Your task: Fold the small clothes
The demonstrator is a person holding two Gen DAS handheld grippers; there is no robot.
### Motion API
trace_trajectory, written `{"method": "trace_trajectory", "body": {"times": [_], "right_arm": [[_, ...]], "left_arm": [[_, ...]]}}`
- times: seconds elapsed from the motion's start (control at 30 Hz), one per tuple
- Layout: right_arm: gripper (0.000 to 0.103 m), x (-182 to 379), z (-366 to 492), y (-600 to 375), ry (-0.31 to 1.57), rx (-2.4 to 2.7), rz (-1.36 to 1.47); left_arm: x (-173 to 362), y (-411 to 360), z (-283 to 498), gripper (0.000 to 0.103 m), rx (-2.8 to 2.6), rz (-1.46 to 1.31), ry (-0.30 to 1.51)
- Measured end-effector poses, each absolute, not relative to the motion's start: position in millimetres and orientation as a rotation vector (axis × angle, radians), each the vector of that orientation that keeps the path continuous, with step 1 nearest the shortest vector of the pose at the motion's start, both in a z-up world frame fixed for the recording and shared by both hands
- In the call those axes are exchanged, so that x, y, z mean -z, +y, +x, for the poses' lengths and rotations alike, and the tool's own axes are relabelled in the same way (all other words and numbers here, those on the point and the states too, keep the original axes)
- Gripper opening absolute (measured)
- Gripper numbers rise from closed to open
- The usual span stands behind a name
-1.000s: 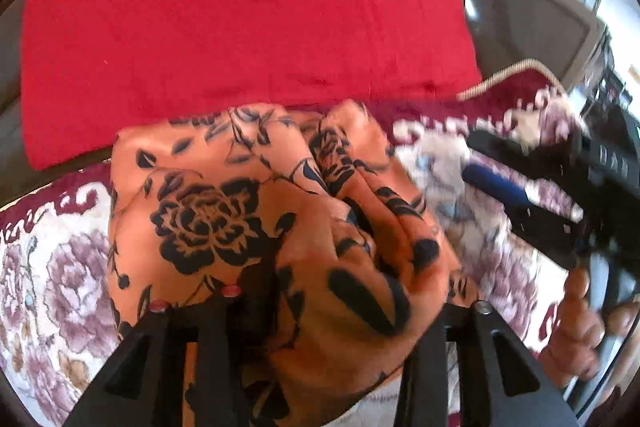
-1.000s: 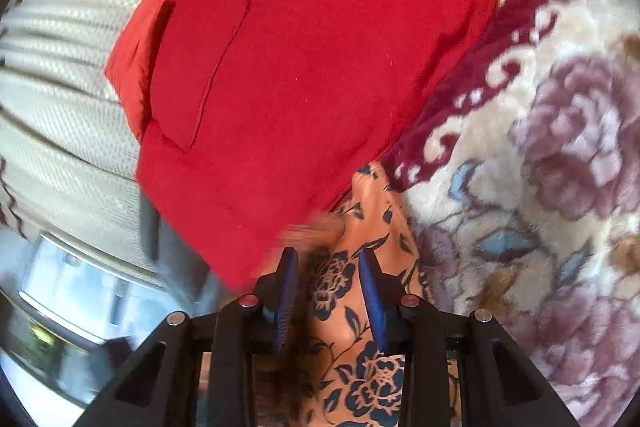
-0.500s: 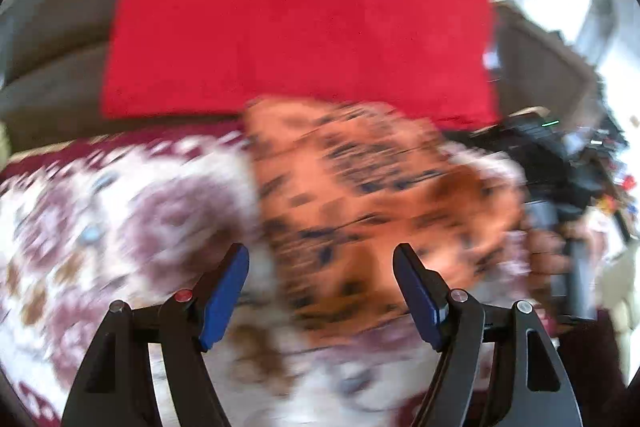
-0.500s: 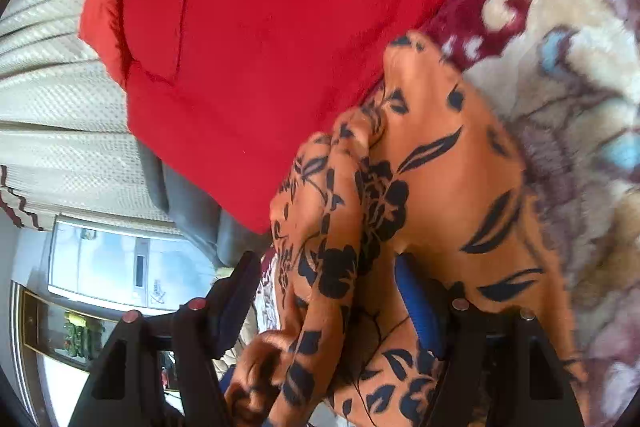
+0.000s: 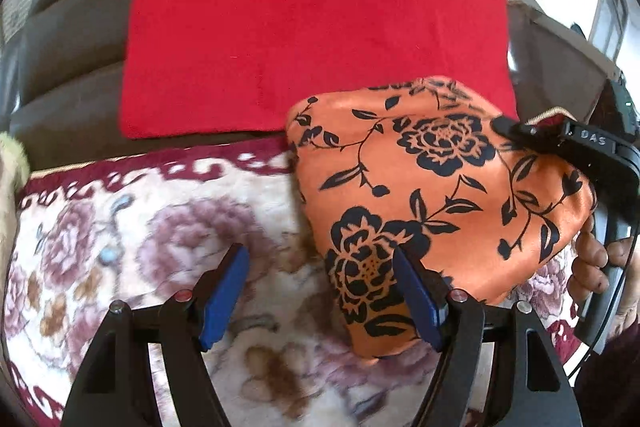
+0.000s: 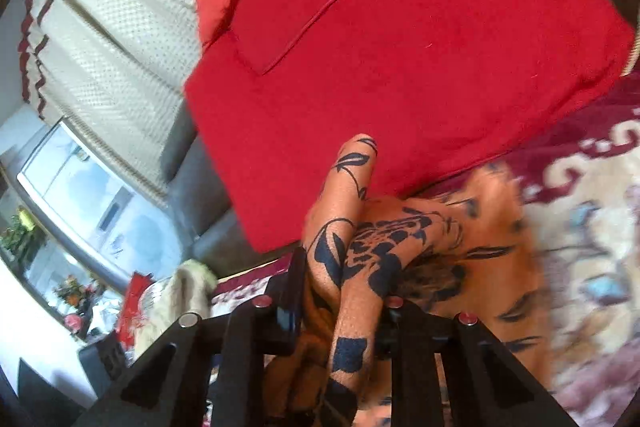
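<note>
An orange cloth with black flowers (image 5: 436,183) lies folded on the floral blanket (image 5: 132,239), its far edge over a red folded garment (image 5: 312,27). My left gripper (image 5: 320,291) is open and empty, its right finger just over the cloth's near left edge. My right gripper (image 6: 340,291) is shut on a bunched edge of the orange cloth (image 6: 360,247) and shows at the cloth's right side in the left wrist view (image 5: 588,147). The red garment also fills the right wrist view (image 6: 400,47).
A dark sofa back (image 5: 72,75) runs behind the blanket. A cream curtain (image 6: 120,11) and a window (image 6: 88,195) stand to the left in the right wrist view. A pale furry item (image 6: 188,291) lies by the blanket's edge.
My left gripper let go of the orange cloth, opened and drew back to the left. The cloth now lies flatter. My right gripper opened briefly, then shut again on the bunched edge.
</note>
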State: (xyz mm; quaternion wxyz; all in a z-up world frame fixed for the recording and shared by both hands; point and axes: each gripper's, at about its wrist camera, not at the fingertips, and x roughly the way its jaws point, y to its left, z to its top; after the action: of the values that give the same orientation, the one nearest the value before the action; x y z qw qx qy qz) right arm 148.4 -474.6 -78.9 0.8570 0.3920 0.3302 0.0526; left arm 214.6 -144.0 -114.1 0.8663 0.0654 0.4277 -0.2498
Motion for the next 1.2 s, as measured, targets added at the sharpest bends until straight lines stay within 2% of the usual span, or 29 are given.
{"method": "trace_trajectory", "body": {"times": [0.1,0.2,0.27,0.3,0.33,0.37,0.47,0.53,0.57,0.63,0.67,0.8,0.83,0.93,1.07,1.2], "right_arm": [[0.022,112.0,147.6,-497.0,0.826,-0.074,0.897],[0.029,150.9,149.0,-511.6,1.001,0.022,0.964],[0.037,156.8,146.6,-521.9,1.001,0.001,1.074],[0.053,155.7,144.0,-527.9,0.974,0.011,1.119],[0.074,152.7,139.3,-531.1,0.935,0.013,1.140],[0.077,149.0,137.7,-535.2,0.881,0.018,1.154],[0.077,133.4,138.7,-538.2,0.745,0.065,1.111],[0.072,122.0,149.0,-532.1,0.706,0.013,1.049],[0.068,118.4,157.3,-526.4,0.717,-0.010,1.014],[0.049,115.3,172.8,-517.7,0.738,-0.038,0.946],[0.043,115.4,183.9,-511.3,0.763,-0.056,0.911],[0.037,149.3,225.8,-497.2,0.989,-0.032,0.835],[0.027,163.5,231.0,-495.4,1.031,-0.009,0.845],[0.026,175.6,234.5,-499.5,1.023,0.001,0.897],[0.030,150.1,218.7,-499.8,0.986,0.005,0.862],[0.030,120.7,190.2,-483.1,0.972,-0.082,0.834]], "left_arm": [[137.1,-176.9,217.1,0.075,0.513,0.221,0.952],[159.3,-192.6,219.9,0.075,0.504,0.247,1.006],[161.0,-190.7,219.7,0.075,0.509,0.232,1.000],[160.5,-189.8,220.3,0.075,0.518,0.234,1.002],[160.2,-188.9,221.2,0.075,0.527,0.233,1.006],[159.9,-188.2,221.3,0.075,0.532,0.231,1.008],[162.5,-188.4,224.8,0.075,0.530,0.233,1.013],[161.2,-189.7,222.4,0.075,0.528,0.249,1.004],[160.0,-190.8,220.2,0.075,0.528,0.255,1.000],[159.7,-191.2,219.2,0.075,0.527,0.259,0.995],[159.8,-191.2,218.6,0.075,0.528,0.258,0.996],[161.1,-190.3,219.3,0.075,0.537,0.238,1.002],[160.8,-190.9,219.4,0.075,0.533,0.239,1.003],[151.1,-187.7,215.8,0.075,0.522,0.230,0.984],[131.7,-173.2,204.5,0.075,0.481,0.190,0.908],[145.4,-172.9,202.3,0.075,0.442,0.232,0.945]]}}
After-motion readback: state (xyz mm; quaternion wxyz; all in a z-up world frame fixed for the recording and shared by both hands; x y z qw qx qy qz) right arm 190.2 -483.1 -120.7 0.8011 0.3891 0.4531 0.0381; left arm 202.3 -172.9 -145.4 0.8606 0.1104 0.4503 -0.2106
